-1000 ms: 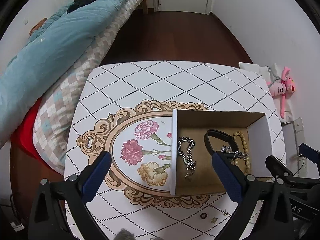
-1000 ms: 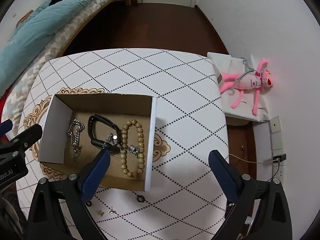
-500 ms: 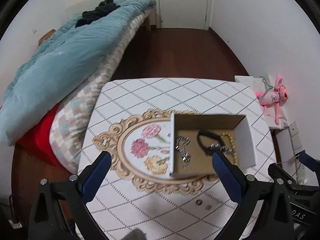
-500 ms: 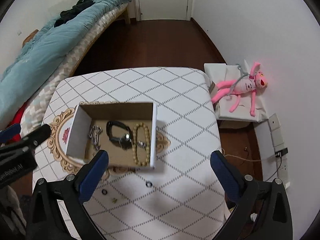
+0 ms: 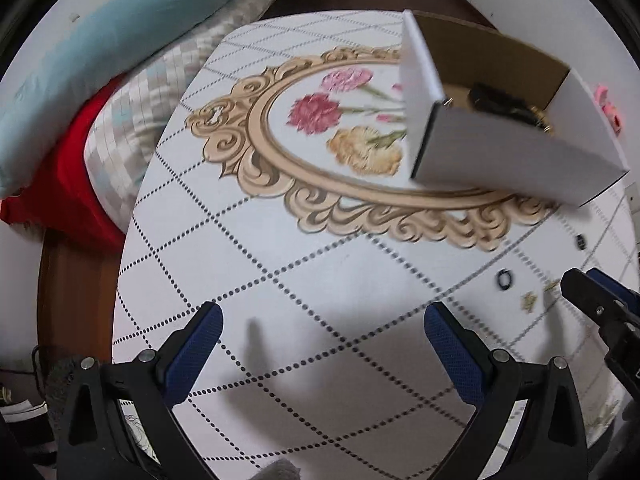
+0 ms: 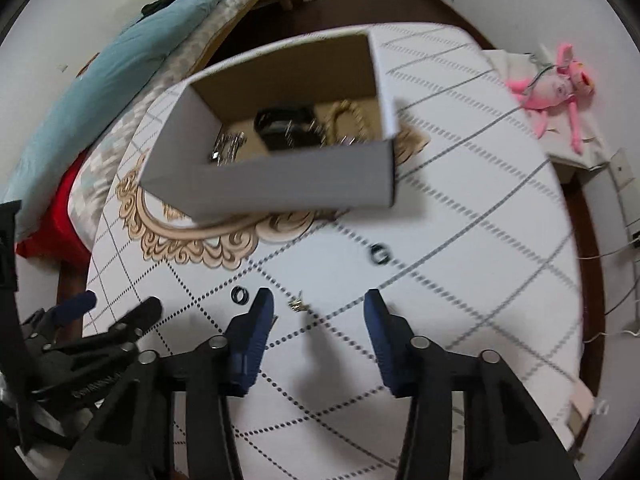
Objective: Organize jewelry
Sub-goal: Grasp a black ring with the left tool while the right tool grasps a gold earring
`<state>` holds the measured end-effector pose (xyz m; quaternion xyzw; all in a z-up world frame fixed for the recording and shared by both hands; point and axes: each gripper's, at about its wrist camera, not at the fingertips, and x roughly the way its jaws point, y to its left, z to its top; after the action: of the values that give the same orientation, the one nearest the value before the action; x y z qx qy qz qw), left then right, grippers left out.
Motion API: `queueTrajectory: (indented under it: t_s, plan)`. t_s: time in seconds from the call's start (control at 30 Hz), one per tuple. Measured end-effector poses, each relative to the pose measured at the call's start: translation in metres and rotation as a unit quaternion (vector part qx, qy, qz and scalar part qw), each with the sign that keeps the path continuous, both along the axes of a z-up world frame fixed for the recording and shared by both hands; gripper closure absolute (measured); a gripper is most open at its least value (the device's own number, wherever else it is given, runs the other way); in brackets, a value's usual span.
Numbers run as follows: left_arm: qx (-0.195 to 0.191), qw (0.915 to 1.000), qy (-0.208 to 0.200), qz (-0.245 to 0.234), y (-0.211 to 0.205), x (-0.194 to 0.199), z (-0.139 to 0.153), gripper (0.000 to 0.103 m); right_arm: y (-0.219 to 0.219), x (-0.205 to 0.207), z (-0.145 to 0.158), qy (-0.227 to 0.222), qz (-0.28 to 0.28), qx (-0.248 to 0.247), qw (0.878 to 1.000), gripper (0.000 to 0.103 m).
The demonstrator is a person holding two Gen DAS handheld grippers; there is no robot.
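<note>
Right at the bottom of both views we've got our two claws hanging over the table [image 5: 320, 288], white with dotted diamond lines. Our left claw [image 5: 322, 340] is spread wide with nothing between the blue pads, just bare tabletop under it. Our right claw [image 6: 318, 322] is partway open and its jaws are closing, but nothing is between them yet.

Just past the right claw's tips sits a tiny gold earring [image 6: 297, 304], with a small black ring [image 6: 239, 295] right by the left finger. A second black ring [image 6: 380, 255] lies a bit further out, closer to the box.

Beyond that loose stuff is the cardboard box [image 6: 288, 184], white outside and brown inside, sitting partly on the gold-framed flower print [image 5: 344, 120]. Inside we can make out a silver chain [image 6: 228, 146], a black bracelet [image 6: 284, 124] and a beaded bracelet [image 6: 348, 118], all pretty blurry.

Way off to the far side there's a bed with a teal duvet [image 5: 120, 40], and a pink plush toy [image 6: 556, 88] by the wall.
</note>
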<state>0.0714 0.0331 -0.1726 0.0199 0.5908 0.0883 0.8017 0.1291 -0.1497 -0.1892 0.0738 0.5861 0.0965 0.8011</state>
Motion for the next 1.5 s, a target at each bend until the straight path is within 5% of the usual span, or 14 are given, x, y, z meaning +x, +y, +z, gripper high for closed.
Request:
queueTrajectory:
  t_s: [0.2,0.3,0.8,1.1,1.17,1.33,1.5]
  plan:
    - [0.003,1.0000,0.004,0.003,0.005,-0.001,-0.006,0.000,0.019,-0.004,-0.017,-0.003,0.020,-0.003,1.000,0.067]
    - [0.005,1.0000,0.003,0.001,0.001,-0.003,-0.006,0.000,0.029,-0.005,-0.018,-0.015,0.030,-0.028,0.999,0.095]
    - [-0.044,0.9942,-0.036,-0.091,-0.082,-0.012,0.006,0.002,-0.043,-0.021,0.008,-0.031,-0.056,-0.015,0.998,0.094]
    - [-0.029,0.9908,-0.043,-0.125,-0.114,-0.007,-0.004,0.037,-0.074,-0.028,0.002,-0.028,-0.094,-0.014,0.995,0.094]
    - [-0.040,0.9897,-0.046,-0.129,-0.116,-0.008,-0.001,0.059,-0.076,-0.029,0.002,-0.027,-0.097,-0.013,0.995,0.094]
    - [-0.052,0.9878,-0.046,-0.140,-0.116,-0.002,-0.002,0.094,-0.079,-0.029,-0.001,-0.024,-0.104,-0.010,0.994,0.094]
    - [-0.055,0.9874,-0.049,-0.140,-0.117,-0.005,-0.001,0.098,-0.080,-0.029,0.001,-0.027,-0.109,-0.007,0.994,0.094]
